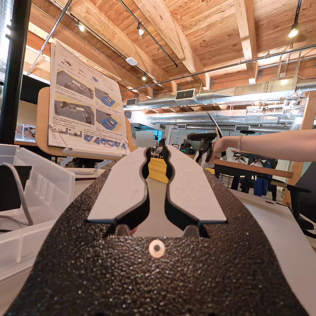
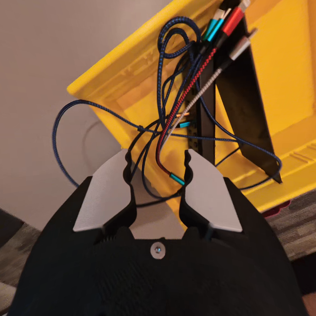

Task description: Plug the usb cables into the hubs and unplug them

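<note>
In the right wrist view a bundle of braided USB cables (image 2: 172, 119), blue, red and silver, lies tangled in a yellow bin (image 2: 280, 85). Their teal, red and silver plugs (image 2: 230, 24) point to the top. My right gripper (image 2: 156, 153) is open just over the bundle. A teal plug (image 2: 177, 179) on the red cable lies between the jaws, close to the right finger and not gripped. My left gripper (image 1: 156, 150) is empty, its jaws a narrow gap apart, held above the table. The right gripper also shows in the left wrist view (image 1: 205, 153), held by a hand. No hub is in view.
A clear plastic bin (image 1: 42, 184) with a grey braided cable (image 1: 20, 188) stands at the left. An instruction sheet on a stand (image 1: 85, 106) is behind it. The yellow bin (image 1: 159, 169) is straight ahead on the white table (image 1: 266, 239). A black divider (image 2: 239, 102) stands in the yellow bin. Tip to tip, the grippers are about 50 centimeters apart.
</note>
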